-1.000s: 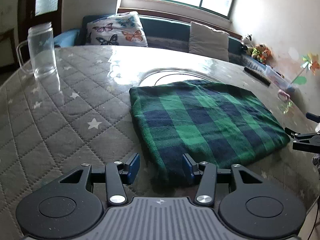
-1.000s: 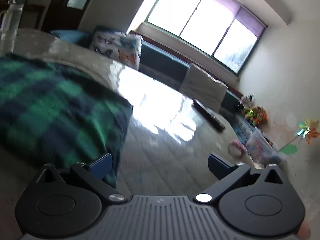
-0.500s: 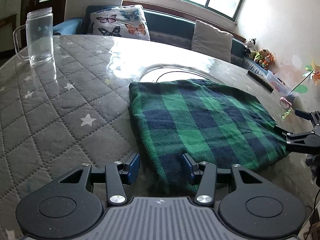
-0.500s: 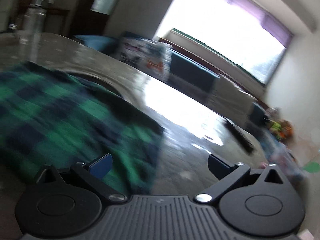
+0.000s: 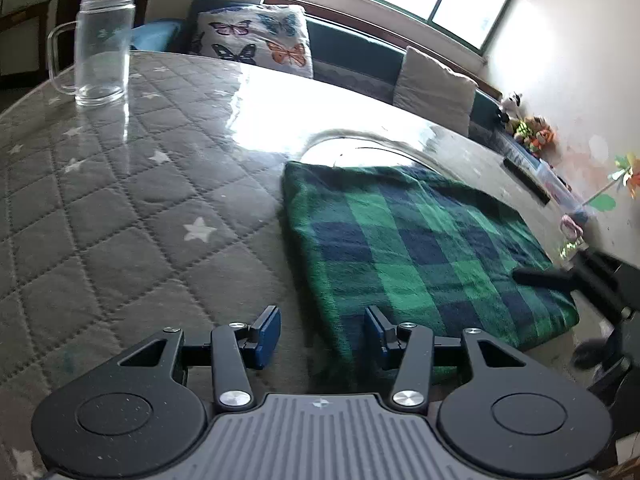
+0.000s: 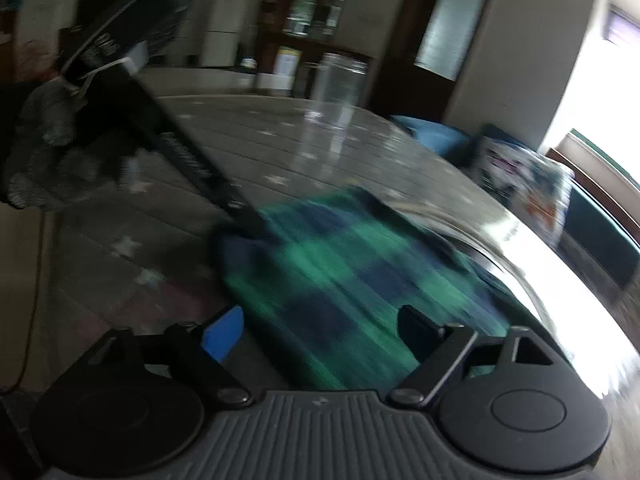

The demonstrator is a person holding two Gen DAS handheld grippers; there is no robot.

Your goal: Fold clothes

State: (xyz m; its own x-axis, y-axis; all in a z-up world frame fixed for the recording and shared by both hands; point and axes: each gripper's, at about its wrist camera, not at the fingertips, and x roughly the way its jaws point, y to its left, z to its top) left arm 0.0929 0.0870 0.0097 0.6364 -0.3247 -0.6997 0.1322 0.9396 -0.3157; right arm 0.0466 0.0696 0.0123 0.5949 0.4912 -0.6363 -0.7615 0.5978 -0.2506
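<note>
We count one folded green plaid cloth (image 5: 420, 252) on the table, one glass mug (image 5: 102, 48), two cushions (image 5: 260, 40) on the bench, two grippers (image 5: 322, 334).

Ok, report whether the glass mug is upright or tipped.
Upright. The glass mug stands on its base on the quilted table cover, open mouth up, handle to the side, apart from the plaid cloth.

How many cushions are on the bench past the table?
2: a butterfly-print cushion behind the table's far edge, and a plain grey cushion further right under the window. Others may be hidden.
</note>
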